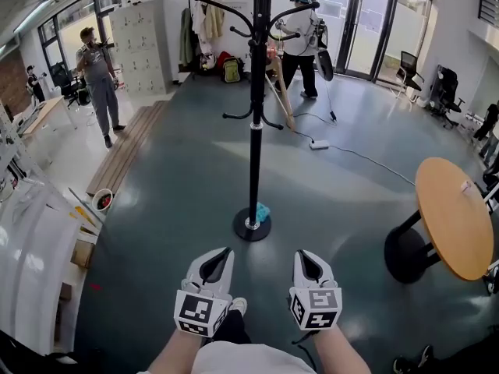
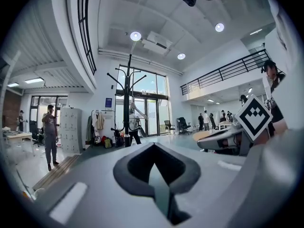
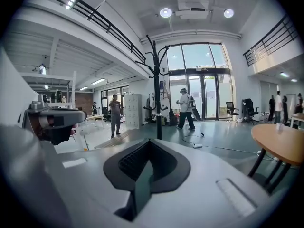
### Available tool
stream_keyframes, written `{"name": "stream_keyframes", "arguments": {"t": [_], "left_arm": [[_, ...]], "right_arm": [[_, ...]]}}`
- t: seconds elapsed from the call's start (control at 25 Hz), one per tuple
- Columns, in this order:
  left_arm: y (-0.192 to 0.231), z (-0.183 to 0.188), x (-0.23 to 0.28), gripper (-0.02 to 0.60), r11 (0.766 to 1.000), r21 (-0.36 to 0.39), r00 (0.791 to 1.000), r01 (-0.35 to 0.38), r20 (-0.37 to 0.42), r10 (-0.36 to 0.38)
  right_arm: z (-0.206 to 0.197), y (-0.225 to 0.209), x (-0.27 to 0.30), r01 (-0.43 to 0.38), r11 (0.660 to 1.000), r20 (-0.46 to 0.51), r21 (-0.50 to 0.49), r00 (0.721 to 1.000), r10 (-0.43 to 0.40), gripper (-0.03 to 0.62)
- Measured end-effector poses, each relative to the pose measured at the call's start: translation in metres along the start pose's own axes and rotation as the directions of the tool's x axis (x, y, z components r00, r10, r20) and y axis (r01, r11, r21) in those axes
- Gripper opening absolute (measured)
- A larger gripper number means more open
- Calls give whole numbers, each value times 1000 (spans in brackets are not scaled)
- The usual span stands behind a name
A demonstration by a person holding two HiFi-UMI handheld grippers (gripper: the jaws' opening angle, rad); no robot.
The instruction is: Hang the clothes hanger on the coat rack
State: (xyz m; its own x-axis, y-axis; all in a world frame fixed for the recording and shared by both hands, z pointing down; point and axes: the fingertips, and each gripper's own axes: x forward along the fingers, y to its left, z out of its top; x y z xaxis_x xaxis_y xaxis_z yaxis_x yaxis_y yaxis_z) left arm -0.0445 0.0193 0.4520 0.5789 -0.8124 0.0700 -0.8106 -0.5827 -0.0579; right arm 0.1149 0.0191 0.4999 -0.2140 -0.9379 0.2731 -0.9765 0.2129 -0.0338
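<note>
The left gripper [image 1: 224, 252] and right gripper [image 1: 301, 254] are pale grey with black inner linings. Each bears a black-and-white marker cube [image 1: 199, 312]. The person wears a white shirt [image 1: 242, 358].

The coat rack [image 1: 255, 131] is showing plain black against a floor [image 1: 171, 209] that is reading dull blue-grey. The left gripper [image 1: 221, 257] and right gripper [image 1: 304, 259] are wearing pale grey shells with black-and-white square markers. The round surface [image 1: 456, 224] is glowing orange-tan over a black base. A small thing [image 1: 263, 211] at the rack's foot is looking bright blue, possibly cloth.
</note>
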Motion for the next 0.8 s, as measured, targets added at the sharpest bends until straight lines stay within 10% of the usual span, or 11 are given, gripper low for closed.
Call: {"name": "stream_keyframes", "arguments": {"t": [0.8], "left_arm": [[-79, -6, -104, 0, 999, 10, 999, -38, -15, 38]], "right_arm": [[-34, 41, -115, -90, 996, -1, -15, 996, 90, 26]]}}
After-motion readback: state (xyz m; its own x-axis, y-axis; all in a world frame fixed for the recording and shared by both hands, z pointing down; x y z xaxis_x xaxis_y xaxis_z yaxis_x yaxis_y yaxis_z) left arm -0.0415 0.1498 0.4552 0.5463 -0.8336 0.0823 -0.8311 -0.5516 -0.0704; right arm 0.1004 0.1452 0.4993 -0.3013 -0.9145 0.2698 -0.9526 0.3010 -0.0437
